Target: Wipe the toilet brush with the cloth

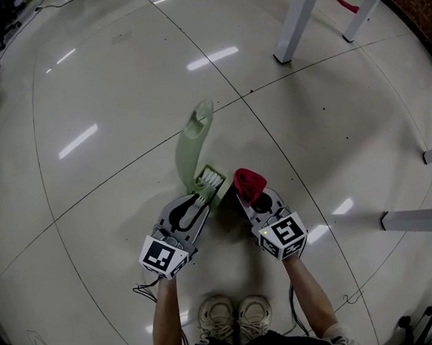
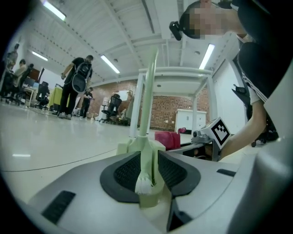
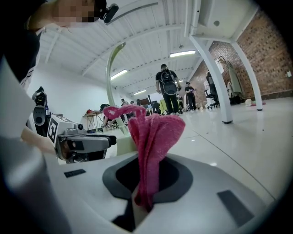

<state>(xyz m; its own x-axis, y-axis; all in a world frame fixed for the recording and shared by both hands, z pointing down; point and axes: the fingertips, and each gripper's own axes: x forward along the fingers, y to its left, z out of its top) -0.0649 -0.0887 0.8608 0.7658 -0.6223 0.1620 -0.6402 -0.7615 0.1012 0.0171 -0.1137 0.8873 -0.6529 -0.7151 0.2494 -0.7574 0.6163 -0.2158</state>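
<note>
A pale green toilet brush (image 1: 191, 144) lies out over the floor ahead of me, its white bristle head (image 1: 211, 179) nearest me. My left gripper (image 1: 198, 199) is shut on the brush just by the head. In the left gripper view the brush (image 2: 149, 151) stands clamped between the dark pads and its handle runs up and away. My right gripper (image 1: 249, 200) is shut on a bunched red cloth (image 1: 249, 182), right beside the bristle head. In the right gripper view the cloth (image 3: 153, 137) sticks up out of the jaws, with the left gripper (image 3: 78, 142) close by on the left.
White table legs stand at the back right (image 1: 297, 20) and at the right (image 1: 421, 219). My shoes (image 1: 235, 315) are at the bottom edge. People (image 2: 75, 87) stand far off across the glossy tiled floor (image 1: 106, 102).
</note>
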